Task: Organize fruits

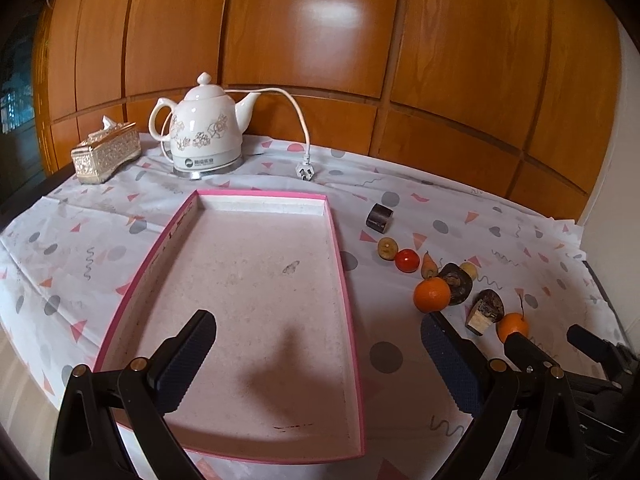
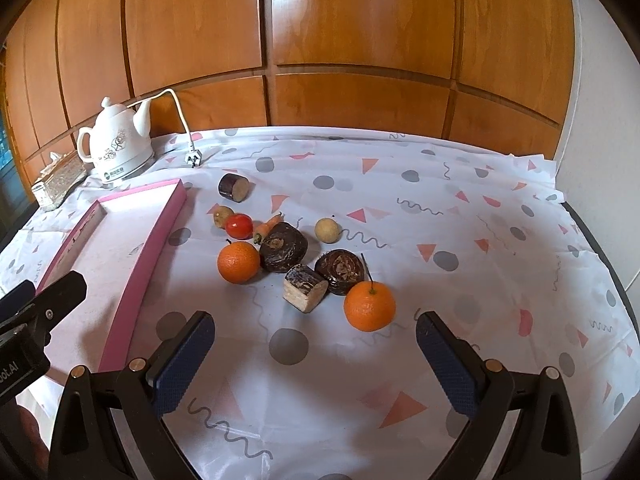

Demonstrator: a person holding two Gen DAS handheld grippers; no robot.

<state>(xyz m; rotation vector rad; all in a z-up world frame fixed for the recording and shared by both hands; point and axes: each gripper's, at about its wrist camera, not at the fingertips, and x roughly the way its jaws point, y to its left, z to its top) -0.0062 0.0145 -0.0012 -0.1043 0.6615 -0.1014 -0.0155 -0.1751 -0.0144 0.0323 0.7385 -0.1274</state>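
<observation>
**Both grippers spread wide, fruit loose on the cloth**

The left gripper [image 1: 318, 356] hangs with its fingers released over the near half of the pink tray [image 1: 354, 320], nothing between them. The right gripper [image 2: 314, 354] is likewise spread and empty above the patterned tablecloth [image 2: 460, 208]. Just beyond its right finger lies an orange [image 2: 369, 306]; ahead of its left finger, a second orange [image 2: 238, 262]. Between and past these sit dark cut root pieces [image 2: 283, 247], a small carrot [image 2: 267, 226], a tomato [image 2: 239, 227] and a round pale fruit [image 2: 327, 231]. Farthest back, left of both, stands a white kettle [image 1: 204, 128] beside a tissue box [image 1: 106, 152].
</observation>
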